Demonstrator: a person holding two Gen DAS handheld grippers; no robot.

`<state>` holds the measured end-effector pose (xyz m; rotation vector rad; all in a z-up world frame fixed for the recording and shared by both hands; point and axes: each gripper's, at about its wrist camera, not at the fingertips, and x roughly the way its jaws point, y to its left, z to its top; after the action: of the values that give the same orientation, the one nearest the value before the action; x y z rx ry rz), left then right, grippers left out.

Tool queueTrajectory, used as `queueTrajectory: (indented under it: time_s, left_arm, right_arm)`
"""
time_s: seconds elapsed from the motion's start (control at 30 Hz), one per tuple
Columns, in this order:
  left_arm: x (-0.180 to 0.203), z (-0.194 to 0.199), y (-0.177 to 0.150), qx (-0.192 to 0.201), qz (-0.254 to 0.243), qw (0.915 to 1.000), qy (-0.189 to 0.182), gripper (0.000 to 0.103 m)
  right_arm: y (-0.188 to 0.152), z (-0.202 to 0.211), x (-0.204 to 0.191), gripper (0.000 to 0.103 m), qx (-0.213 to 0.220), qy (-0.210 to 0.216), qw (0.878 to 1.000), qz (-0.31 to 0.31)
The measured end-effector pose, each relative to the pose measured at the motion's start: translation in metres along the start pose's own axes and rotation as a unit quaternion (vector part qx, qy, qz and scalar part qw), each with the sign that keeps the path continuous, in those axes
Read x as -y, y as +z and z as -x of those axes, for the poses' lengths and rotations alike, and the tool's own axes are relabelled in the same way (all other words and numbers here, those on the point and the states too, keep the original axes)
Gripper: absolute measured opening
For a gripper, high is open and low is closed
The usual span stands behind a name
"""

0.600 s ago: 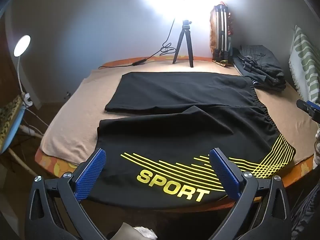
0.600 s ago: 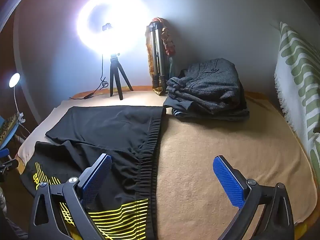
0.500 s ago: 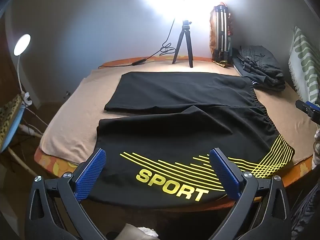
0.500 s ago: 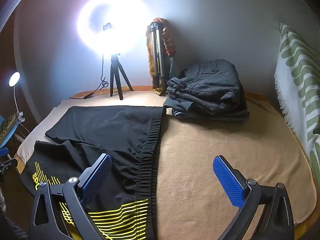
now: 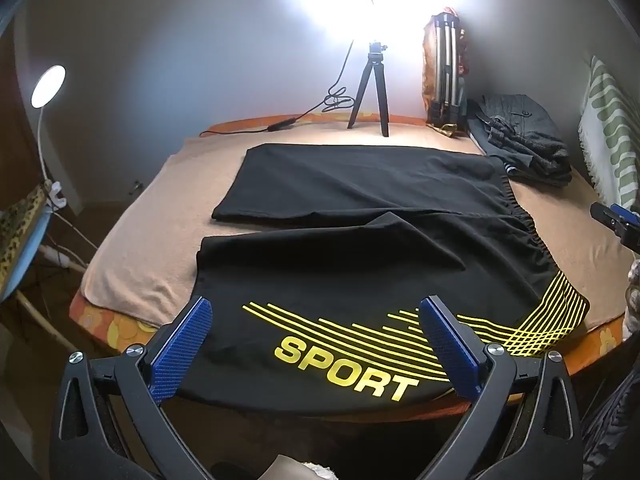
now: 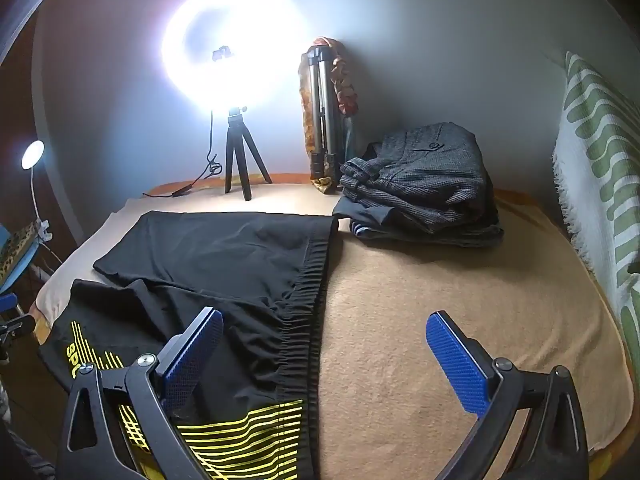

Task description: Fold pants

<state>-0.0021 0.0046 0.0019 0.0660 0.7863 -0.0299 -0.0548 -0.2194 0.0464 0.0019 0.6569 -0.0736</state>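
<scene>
Black shorts [image 5: 360, 240] with yellow stripes and the word SPORT lie spread flat on a tan blanket, both legs pointing left, waistband at the right. They also show in the right wrist view [image 6: 224, 272]. My left gripper [image 5: 316, 320] is open and empty above the near leg with the print. My right gripper [image 6: 324, 336] is open and empty over the elastic waistband [image 6: 308, 308], its left finger above the fabric, its right finger above bare blanket.
A pile of folded grey clothes [image 6: 424, 184] sits at the back right. A ring light on a small tripod [image 6: 240, 160] and a folded tripod [image 6: 324, 120] stand by the wall. A striped green-white cloth [image 6: 600, 168] hangs at the right. The tan blanket [image 6: 460, 300] lies bare right of the shorts.
Both grippers have drifted only very slightly. The shorts have not moved.
</scene>
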Motion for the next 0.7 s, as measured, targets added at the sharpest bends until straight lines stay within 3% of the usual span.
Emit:
queueTrajectory:
  time_s: [0.7]
  left_arm:
    - [0.0004, 0.0003, -0.0011, 0.000, 0.002, 1.0000, 0.000, 0.103]
  right_arm:
    - [0.0008, 0.0018, 0.0002, 0.103, 0.001, 0.001, 1.000, 0.001]
